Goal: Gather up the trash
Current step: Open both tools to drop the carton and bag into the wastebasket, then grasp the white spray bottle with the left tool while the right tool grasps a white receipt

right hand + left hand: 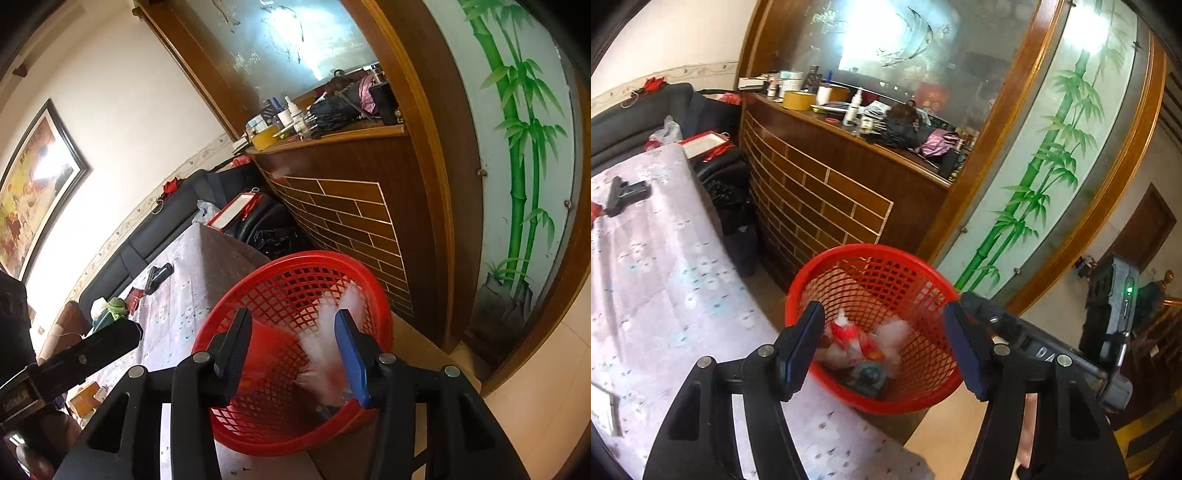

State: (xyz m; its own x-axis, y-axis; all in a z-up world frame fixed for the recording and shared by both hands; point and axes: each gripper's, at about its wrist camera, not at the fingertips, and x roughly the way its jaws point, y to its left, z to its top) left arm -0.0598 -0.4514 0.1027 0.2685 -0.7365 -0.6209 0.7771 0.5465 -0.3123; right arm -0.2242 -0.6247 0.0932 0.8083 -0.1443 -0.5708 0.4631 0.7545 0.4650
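A red mesh basket (pixel 849 255) (pixel 321 258) stands by the corner of the cloth-covered table. It holds crumpled white and red wrappers (pixel 849 334) and a dark lump. My left gripper (pixel 884 349) hangs over the basket, open, with nothing between its fingers. My right gripper (pixel 293 356) is also over the basket, jaws apart. A blurred white and red scrap (pixel 325 343) sits in the gap beside its blue right pad, and the left pad is clear of it. The right gripper's body (pixel 1108 332) shows at the right edge of the left wrist view.
The table (pixel 665 258) carries a pale floral cloth and a black tool (pixel 626 194). Behind the basket is a wooden cabinet (pixel 820 192) with bottles and tape on its top. A bamboo glass panel (pixel 1052 177) stands right, and a black sofa (pixel 155 229) far left.
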